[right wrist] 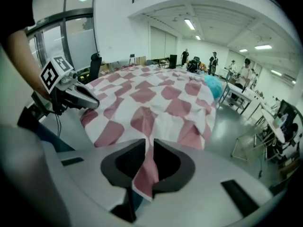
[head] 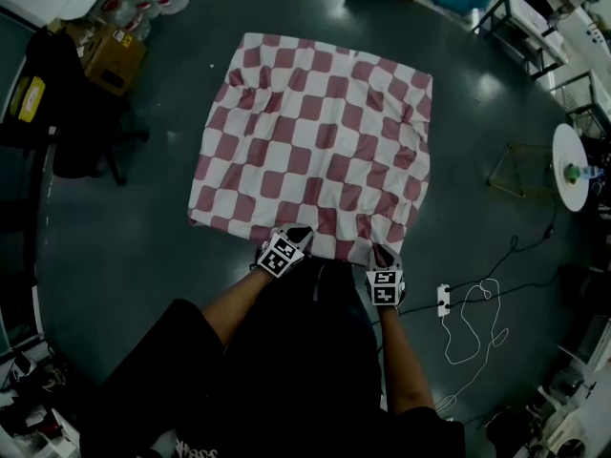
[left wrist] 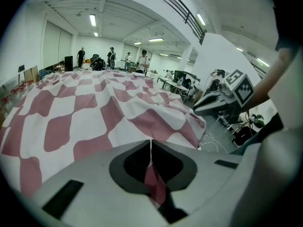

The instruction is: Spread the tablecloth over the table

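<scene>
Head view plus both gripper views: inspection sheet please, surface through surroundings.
Surface: table hidden under the tablecloth; dark floor around.
Job's things: tablecloth checked, spread out, wrinkled.
Clutter: cardboard box on the floor, far left.
Grippers: left gripper and right gripper each shut on the tablecloth's near edge.
Cables: white cable looped beside a power strip, on the floor at right.
Surroundings: round white table at right; people standing far off.

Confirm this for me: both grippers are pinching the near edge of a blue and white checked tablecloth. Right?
Not quite. The tablecloth is red and white checked, not blue and white, as the head view shows. The rest holds: the left gripper and the right gripper both pinch its near edge.
</scene>
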Tool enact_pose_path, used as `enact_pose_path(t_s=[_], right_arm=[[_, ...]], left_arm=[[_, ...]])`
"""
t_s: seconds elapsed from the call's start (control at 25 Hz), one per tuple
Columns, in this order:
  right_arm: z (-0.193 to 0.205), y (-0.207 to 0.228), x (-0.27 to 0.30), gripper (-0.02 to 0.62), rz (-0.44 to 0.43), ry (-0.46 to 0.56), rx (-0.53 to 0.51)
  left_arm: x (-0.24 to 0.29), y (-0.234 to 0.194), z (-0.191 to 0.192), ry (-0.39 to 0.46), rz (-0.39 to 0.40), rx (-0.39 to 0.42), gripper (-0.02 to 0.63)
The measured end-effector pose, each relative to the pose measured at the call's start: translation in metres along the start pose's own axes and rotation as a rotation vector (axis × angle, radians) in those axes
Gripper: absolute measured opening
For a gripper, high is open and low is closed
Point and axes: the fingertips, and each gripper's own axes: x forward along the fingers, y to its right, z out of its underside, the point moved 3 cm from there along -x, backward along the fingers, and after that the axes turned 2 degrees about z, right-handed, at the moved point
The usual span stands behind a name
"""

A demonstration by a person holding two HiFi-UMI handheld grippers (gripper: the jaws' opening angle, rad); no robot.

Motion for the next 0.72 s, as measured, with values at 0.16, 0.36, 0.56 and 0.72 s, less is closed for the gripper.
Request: enact_pose_path(t_s=[0.16,0.36,0.56,0.72], right_arm=[[0.008,-0.024,0.027,0.115,-0.047,-0.104,0.03],[0.035,-0.007,0.004,0.122,0.061,-0.108,0.187],[0.058,-0.01,-0.006,0.152,0.071,-0.146,0.194],[0.05,-0.013,-0.01,0.146,0.061,-0.136,0.151]], left_arm=[[0.003,0.0,0.01,-0.014,0.031,-0.016,0.017],[-0.011,-0.004,0.003,0.063,0.047,-0.066,0.017],[-0.009,0.015,0.023,0.021,0.104,-0.02,0.017],[-0.012,0.027,0.044,-0.009,0.133,-0.095,0.017]])
